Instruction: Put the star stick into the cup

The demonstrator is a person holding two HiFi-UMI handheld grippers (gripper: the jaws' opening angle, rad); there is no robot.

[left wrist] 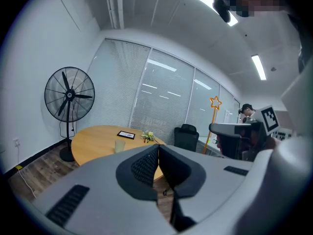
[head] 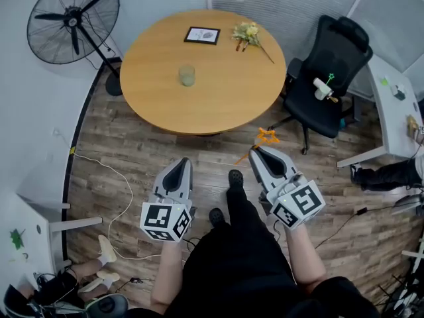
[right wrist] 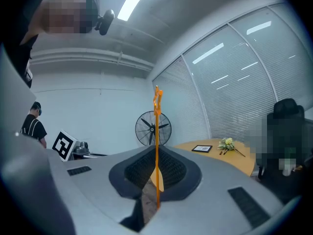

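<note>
The star stick (head: 265, 137) is a thin orange rod with a star at its top. My right gripper (head: 260, 153) is shut on it and holds it above the wooden floor, short of the table. In the right gripper view the star stick (right wrist: 156, 131) rises straight up from between the closed jaws of the right gripper (right wrist: 156, 153). The pale translucent cup (head: 187, 75) stands upright near the middle of the round wooden table (head: 232, 98). My left gripper (head: 179, 165) is shut and holds nothing, level with the right one. The left gripper view shows the cup (left wrist: 120, 146) and the star (left wrist: 215, 102).
A framed picture (head: 202, 35) and a small bunch of flowers (head: 248, 33) lie at the table's far side. A standing fan (head: 73, 18) is at the far left and a black office chair (head: 331, 65) to the table's right. White desks flank both sides, and a cable (head: 112, 177) crosses the floor.
</note>
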